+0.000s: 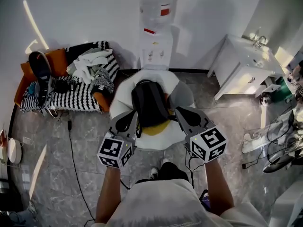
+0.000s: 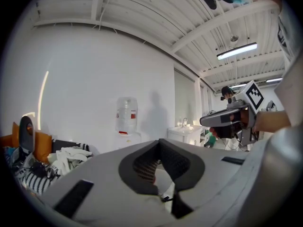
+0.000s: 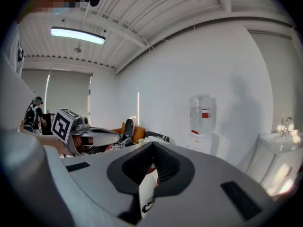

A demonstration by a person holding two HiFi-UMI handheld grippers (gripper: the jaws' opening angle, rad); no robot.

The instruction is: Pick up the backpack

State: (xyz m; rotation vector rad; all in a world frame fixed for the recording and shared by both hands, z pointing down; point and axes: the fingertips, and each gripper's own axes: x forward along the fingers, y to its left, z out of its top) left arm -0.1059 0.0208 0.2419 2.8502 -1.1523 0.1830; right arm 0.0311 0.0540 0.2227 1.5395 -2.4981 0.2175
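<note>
Head view: dark backpack [image 1: 149, 103] sits over the seat of a round white chair [image 1: 124, 85], top end toward the wall, lower end toward the person. A yellow piece [image 1: 158, 128] shows just under its lower edge; cannot tell whether it belongs to the backpack or to the chair.

Left hand-held gripper [image 1: 134, 116]: tips against the backpack's sofa-side edge. Right hand-held gripper [image 1: 177, 111]: tips against the sink-side edge. The backpack lies between the two. Both point roughly level, toward the wall.

Left gripper view: jaws clenched, pads meeting at the tip, with only a narrow slit below them. A small dark bit over white shows in that slit. Reads as a grip on thin material at the backpack's edge; the jaws themselves hide the pinched part.

Right gripper view: jaws clenched tight in the same way. A pale strip with a dark mark shows in the slit. Same reading: grasping the backpack at its edge, contact point hidden. The left hand-held gripper shows at this view's left, level with this one.

Surroundings:
- Water dispenser [image 1: 156, 46] stands against the wall, straight beyond the chair.
- Striped sofa [image 1: 75, 100], piled with clothes, is beside the chair at the picture's left.
- White sink unit [image 1: 244, 63] stands well apart at the right.
- Floor [image 1: 57, 150] is grey tile with a dark cable running across it.
</note>
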